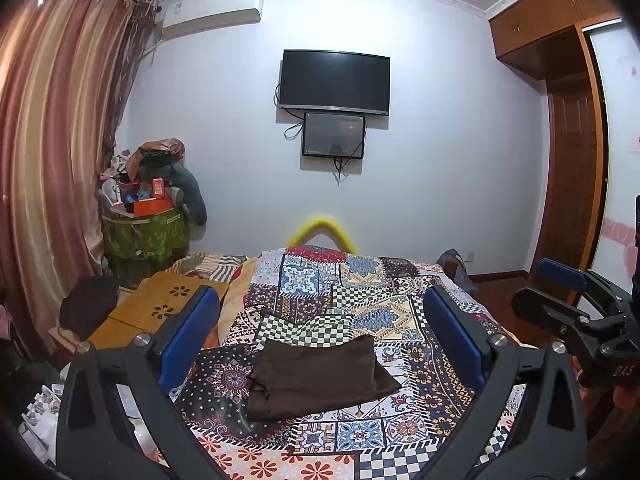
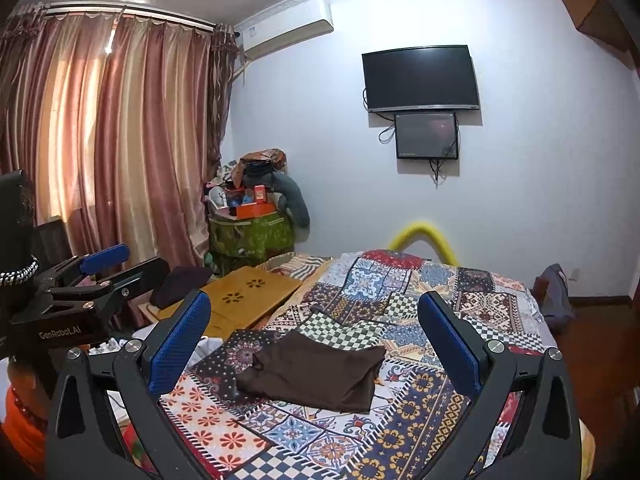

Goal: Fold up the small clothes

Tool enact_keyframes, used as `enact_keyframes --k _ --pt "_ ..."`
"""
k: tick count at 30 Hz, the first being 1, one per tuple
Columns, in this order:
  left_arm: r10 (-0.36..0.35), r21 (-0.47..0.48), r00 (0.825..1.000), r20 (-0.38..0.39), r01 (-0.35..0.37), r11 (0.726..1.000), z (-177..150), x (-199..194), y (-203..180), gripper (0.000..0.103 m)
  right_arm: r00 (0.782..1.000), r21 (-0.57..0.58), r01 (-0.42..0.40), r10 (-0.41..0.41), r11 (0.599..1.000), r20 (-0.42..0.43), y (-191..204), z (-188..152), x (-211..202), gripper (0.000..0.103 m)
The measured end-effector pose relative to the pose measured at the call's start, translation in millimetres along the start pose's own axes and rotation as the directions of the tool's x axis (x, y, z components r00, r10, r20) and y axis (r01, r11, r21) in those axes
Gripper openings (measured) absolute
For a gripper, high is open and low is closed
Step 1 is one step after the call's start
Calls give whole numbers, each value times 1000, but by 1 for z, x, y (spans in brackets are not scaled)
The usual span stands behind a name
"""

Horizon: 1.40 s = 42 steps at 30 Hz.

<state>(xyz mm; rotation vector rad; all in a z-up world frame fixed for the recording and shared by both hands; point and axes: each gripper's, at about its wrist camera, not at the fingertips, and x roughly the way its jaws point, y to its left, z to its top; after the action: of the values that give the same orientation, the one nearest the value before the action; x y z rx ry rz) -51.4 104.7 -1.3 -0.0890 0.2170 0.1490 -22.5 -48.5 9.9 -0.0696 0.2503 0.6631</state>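
You are holding the left gripper (image 1: 320,312) above the bed (image 1: 432,364) with its blue pads (image 1: 192,332) spread wide and nothing between them. The brown garment (image 1: 316,376) is lying folded on the patchwork quilt (image 1: 360,280), lower than the pads and framed between them in the left wrist view, apart from both. You are holding the right gripper (image 2: 314,316) the same way, its pads (image 2: 180,340) released and wide, gripping nothing. From that side the garment (image 2: 316,372) is sitting between the fingers and touching neither. Each gripper is showing at the edge of the other's view: the right one (image 1: 576,292) off to the right, the left one (image 2: 104,264) off to the left, well clear of the garment. A wooden lap tray (image 2: 248,296) is resting on the bed's left side, beside the quilt. A TV (image 2: 420,78) is hanging on the far wall, and curtains (image 2: 120,140) are covering the window.
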Motion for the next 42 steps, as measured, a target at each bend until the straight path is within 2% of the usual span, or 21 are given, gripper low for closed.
enact_keyframes --k 26,42 --pt "3 5 1000 -5 -3 1000 0 5 -1 103 1000 13 16 -16 1000 -9 -1 4 -1 103" --pt "-30 27 999 -17 30 999 -2 6 -2 103 1000 22 23 -23 1000 -8 -3 3 -2 103"
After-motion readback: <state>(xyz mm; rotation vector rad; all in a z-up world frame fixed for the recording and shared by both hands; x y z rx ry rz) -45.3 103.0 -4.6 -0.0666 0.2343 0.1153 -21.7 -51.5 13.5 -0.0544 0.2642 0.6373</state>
